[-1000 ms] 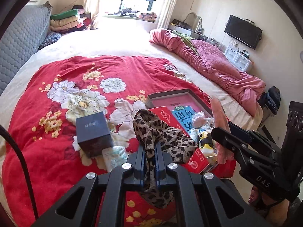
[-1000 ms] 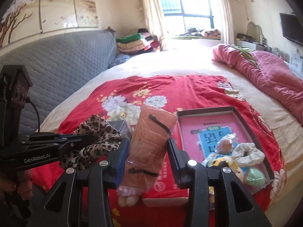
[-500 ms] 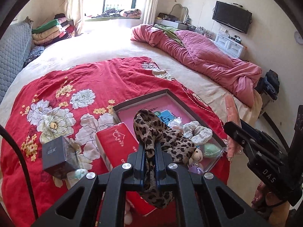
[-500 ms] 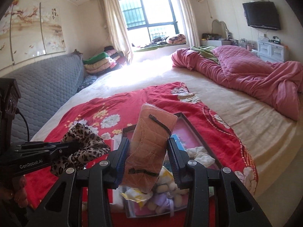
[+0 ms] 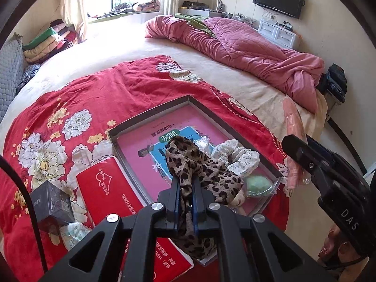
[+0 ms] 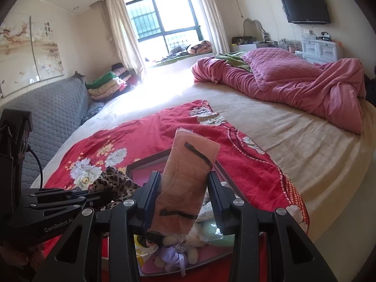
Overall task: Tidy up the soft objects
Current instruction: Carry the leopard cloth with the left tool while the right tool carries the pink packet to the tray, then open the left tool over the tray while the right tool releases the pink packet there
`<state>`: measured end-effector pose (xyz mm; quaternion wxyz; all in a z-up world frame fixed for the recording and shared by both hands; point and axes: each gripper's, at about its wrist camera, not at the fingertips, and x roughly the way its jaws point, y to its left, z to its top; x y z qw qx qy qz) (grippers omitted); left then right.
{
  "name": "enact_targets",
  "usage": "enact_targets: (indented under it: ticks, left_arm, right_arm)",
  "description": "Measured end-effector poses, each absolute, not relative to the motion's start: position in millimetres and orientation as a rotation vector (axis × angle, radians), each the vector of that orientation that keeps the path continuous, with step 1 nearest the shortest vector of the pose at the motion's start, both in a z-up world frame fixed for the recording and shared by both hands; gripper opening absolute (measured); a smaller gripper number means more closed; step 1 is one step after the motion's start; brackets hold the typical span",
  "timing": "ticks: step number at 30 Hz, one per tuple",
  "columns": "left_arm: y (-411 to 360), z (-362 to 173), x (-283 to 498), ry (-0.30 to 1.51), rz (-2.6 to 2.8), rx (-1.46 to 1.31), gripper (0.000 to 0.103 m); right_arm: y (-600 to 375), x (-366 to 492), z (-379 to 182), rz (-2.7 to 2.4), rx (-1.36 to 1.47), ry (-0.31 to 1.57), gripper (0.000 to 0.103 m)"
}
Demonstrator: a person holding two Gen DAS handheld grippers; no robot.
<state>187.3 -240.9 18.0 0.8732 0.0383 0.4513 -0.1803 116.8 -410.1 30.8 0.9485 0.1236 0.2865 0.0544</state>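
My left gripper (image 5: 186,184) is shut on a leopard-print cloth (image 5: 188,162), which hangs over the near part of a grey tray (image 5: 150,114) on the red floral blanket. The tray holds a pink and blue book (image 5: 150,141), a white scrunchie (image 5: 237,156), a green soft ball (image 5: 258,183) and a plush toy. My right gripper (image 6: 184,188) is shut on a bagged peach-coloured mask pack (image 6: 188,178), held upright above the tray's near end (image 6: 218,258). The leopard cloth also shows in the right wrist view (image 6: 112,183), and the mask pack in the left wrist view (image 5: 293,127).
A red tissue pack (image 5: 110,188), a dark cube box (image 5: 52,205) and a small wrapped packet (image 5: 72,235) lie left of the tray. A pink quilt (image 6: 293,77) is bunched at the far right. A grey headboard (image 6: 54,112) stands at the left. The bed edge is on the right.
Both grippers have swung right with their loads, from over the red pack and box to over the tray. The grips have not changed.
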Motion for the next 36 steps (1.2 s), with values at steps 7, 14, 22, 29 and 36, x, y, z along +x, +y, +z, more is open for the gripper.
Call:
enact_targets:
  ticks: [7, 14, 22, 29, 36]
  left_arm:
    - [-253, -1, 196, 0.980, -0.383, 0.101, 0.008]
    - [-249, -14, 204, 1.005, -0.373, 0.097, 0.008]
    - [-248, -26, 207, 1.030, -0.368, 0.094, 0.008]
    - [-248, -28, 207, 1.030, -0.374, 0.087, 0.009]
    - [-247, -31, 209, 1.034, -0.370, 0.081, 0.009]
  right_arm:
    - [-415, 124, 20, 0.105, 0.263, 0.611, 0.042]
    - [-409, 138, -3, 0.125, 0.248, 0.682, 0.042]
    - [-399, 153, -22, 0.148, 0.226, 0.738, 0.042]
    - [-395, 163, -40, 0.148, 0.225, 0.784, 0.043]
    - [-397, 166, -47, 0.151, 0.256, 0.797, 0.045]
